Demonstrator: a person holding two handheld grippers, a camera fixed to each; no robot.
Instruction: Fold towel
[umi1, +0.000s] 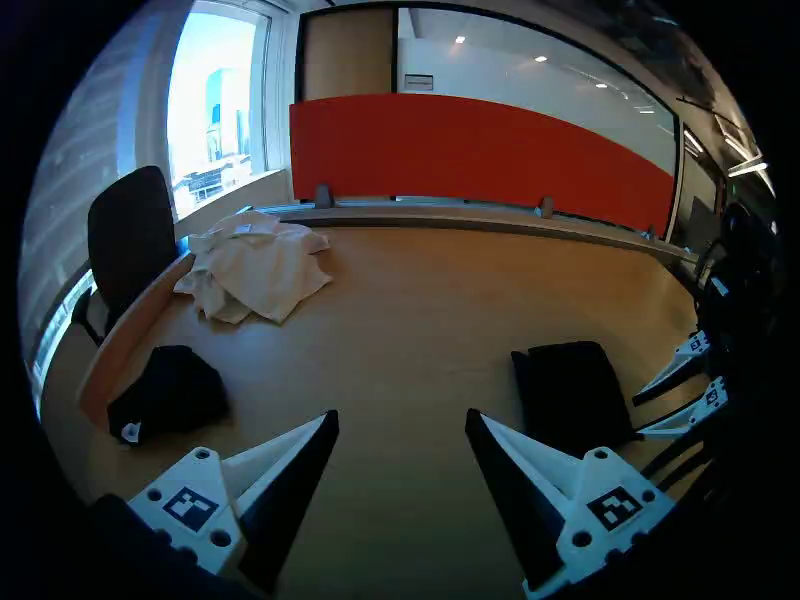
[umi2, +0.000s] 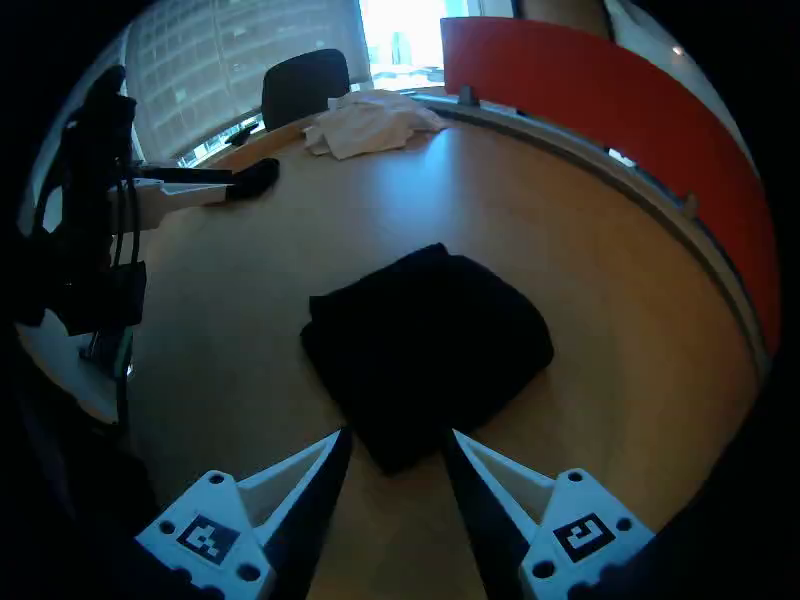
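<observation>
we hold the right tool (umi2: 395, 437) spread at the near edge of the towel (umi2: 430, 345), which lies folded on the bench (umi2: 620, 300), likely ready to pinch it; the left tool (umi1: 400, 425) waits spread and empty.

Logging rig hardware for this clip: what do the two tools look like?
Left tool and right tool match: white wedge fingers with black inner faces, each carrying a square black-and-white marker and bolt holes. Black cables hang off the left one.
</observation>
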